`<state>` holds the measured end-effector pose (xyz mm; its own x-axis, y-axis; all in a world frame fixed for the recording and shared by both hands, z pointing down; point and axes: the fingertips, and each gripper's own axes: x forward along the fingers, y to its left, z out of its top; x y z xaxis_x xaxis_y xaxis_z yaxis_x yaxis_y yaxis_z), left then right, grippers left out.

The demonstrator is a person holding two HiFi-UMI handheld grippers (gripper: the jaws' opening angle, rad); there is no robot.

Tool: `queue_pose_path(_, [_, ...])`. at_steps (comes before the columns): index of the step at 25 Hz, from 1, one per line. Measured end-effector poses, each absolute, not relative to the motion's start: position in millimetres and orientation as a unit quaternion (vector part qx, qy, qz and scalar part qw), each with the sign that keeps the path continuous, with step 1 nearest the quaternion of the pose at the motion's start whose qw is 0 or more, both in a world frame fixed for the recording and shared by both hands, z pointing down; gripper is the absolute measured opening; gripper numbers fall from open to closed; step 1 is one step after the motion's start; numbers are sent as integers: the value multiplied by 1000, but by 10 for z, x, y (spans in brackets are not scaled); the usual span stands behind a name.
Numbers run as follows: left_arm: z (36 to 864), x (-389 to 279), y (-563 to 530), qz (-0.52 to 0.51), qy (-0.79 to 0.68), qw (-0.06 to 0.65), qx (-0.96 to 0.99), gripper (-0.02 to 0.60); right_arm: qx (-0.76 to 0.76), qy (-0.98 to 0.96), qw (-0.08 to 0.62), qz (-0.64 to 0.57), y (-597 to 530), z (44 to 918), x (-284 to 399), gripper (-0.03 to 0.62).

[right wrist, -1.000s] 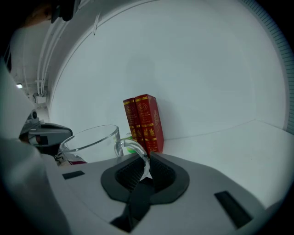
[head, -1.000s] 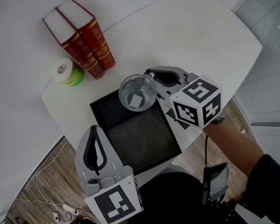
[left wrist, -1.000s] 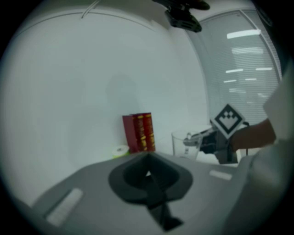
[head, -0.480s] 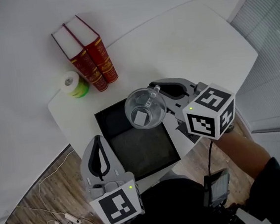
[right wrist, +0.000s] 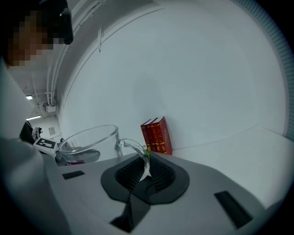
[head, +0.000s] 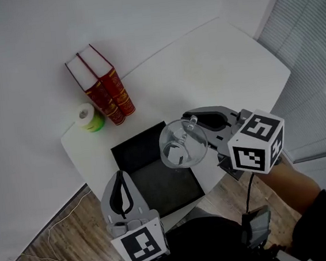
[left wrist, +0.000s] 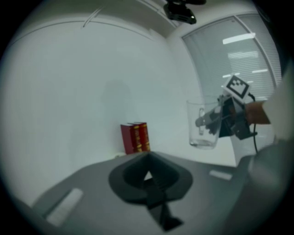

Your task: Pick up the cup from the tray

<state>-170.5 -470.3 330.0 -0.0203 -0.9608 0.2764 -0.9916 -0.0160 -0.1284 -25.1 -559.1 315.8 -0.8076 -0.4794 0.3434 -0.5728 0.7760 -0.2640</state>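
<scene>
A clear glass cup [head: 182, 145] with a handle hangs in the air above the right edge of the black tray [head: 136, 153]. My right gripper [head: 195, 121] is shut on the cup's handle [right wrist: 136, 152], and the cup's bowl [right wrist: 87, 143] sits to the left of the jaws in the right gripper view. The left gripper view shows the cup [left wrist: 204, 123] held up at the right. My left gripper [head: 121, 190] hovers over the tray's near left corner, shut, with nothing in it.
Two red books [head: 101, 92] stand at the table's far left, with a white and green roll [head: 90, 118] beside them. The white table [head: 214, 63] stretches to the right. Wooden floor and cables [head: 54, 248] lie lower left.
My right gripper has lifted the cup up and toward the right, off the tray. The left gripper has stayed near the tray's front corner.
</scene>
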Motion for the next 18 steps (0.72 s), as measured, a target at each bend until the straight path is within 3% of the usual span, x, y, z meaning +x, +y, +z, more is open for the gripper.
queue_pose_path(18, [3084,-1237,-4423,129,-663,25,737,5,341,-913,128,184,-4967,2815,651,43])
